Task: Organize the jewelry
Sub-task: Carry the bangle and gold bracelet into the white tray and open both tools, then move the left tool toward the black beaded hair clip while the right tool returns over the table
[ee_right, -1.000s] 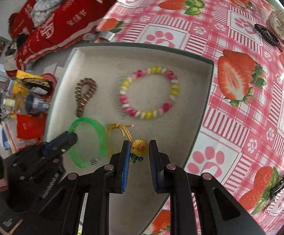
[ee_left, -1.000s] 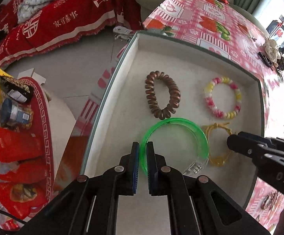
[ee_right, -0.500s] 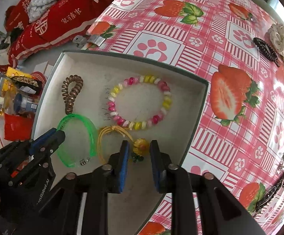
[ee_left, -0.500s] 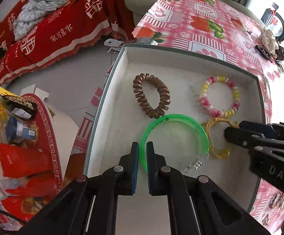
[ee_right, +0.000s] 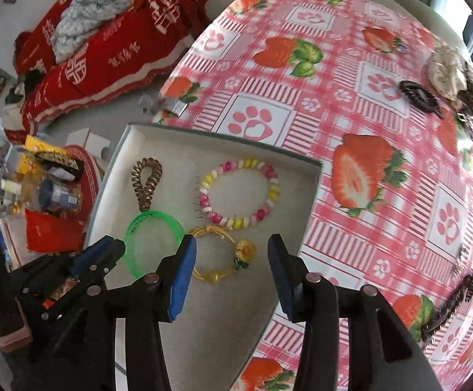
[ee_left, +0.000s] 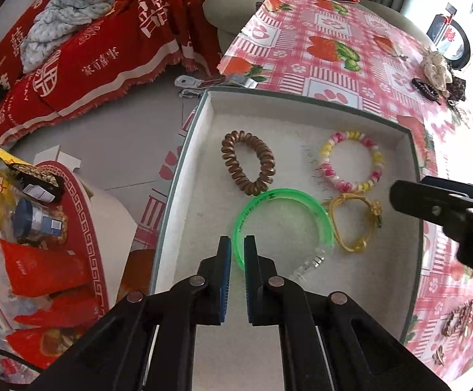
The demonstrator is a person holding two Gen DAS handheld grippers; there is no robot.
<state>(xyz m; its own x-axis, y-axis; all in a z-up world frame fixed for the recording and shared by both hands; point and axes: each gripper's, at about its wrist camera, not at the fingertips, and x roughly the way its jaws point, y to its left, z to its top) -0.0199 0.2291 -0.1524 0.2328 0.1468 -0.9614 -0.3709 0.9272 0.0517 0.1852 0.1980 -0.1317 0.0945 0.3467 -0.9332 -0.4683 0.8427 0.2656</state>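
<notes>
1. My left fingers (ee_left: pixel 235 254) are narrow, clamped on the near rim of the green bangle (ee_left: pixel 282 224); the rim passes between the two blue pads.
2. The bangle lies flat on the tray (ee_left: pixel 184 169) floor and extends away from my left fingertips, its clear clasp end to their right.
3. My right fingers (ee_right: pixel 233 260) stand fairly wide and are opening. Nothing is gripped between them.
4. The yellow cord bracelet (ee_right: pixel 218 254) lies on the tray floor below the gap of my right fingers, clear of both pads. Its flower charm (ee_right: pixel 245 249) sits nearer the right pad.
5. The cord bracelet lies just beside the bangle, on the side away from my left fingers; I cannot tell whether the two touch.
6. The beaded bracelet (ee_right: pixel 241 194), pink, yellow and white, lies beyond my right fingertips, just past the cord bracelet.
7. The brown spiral tie (ee_left: pixel 247 166) lies beyond my left fingertips, its near end against the far rim of the bangle.
8. All four items sit in one undivided tray.
9. The tray rests at the corner of the bench (ee_right: pixel 383 179), which carries a strawberry-print cloth.
10. Further hair accessories (ee_right: pixel 445 81) lie on the bench far beyond my right fingers, well apart from the tray.
</notes>
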